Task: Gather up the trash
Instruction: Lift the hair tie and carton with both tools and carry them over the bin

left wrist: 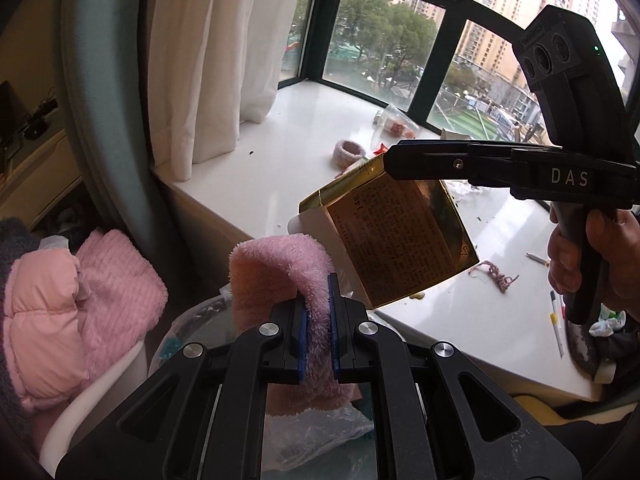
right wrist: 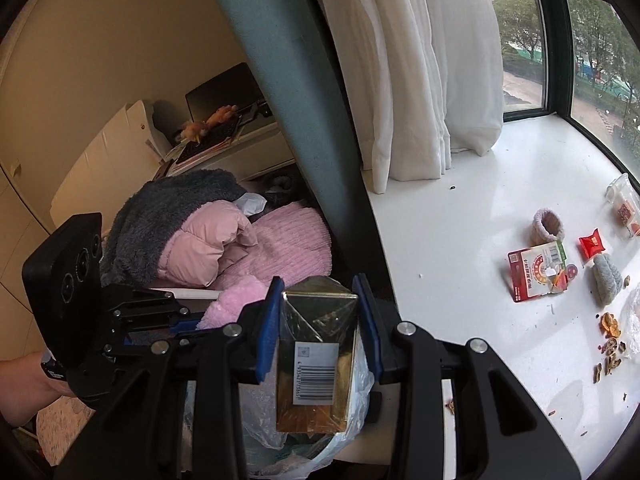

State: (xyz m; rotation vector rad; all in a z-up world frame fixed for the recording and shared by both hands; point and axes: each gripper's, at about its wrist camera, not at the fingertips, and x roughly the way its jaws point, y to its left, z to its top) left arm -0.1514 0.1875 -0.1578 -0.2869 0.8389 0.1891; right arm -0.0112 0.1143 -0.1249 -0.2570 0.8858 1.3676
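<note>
**Gold box held over the bin bag, ready to drop**

The gold box [right wrist: 316, 356] sits clamped between the blue pads of the right claw [right wrist: 318, 322], its long axis running along the fingers and tipping downward, barcode face up. Directly below and just ahead of that claw lies the clear plastic bin bag [right wrist: 356, 392]; the box hangs over its mouth, apart from it as far as can be told. The coming move looks like a plain release straight down, so the right claw is the nearer one and needs little or no travel.

The left claw [left wrist: 318, 316] is closed on a fluffy pink cloth [left wrist: 276, 276], which sticks up past its fingers; the same bag shows below it. In the left view, the box hangs just ahead and to the right.

Farther right of the right claw, the white bench [right wrist: 460, 240] carries more litter: a red-and-white wrapper [right wrist: 538, 270], a small red packet [right wrist: 592, 246] and nut shells [right wrist: 610, 344], all well apart from either claw.
</note>
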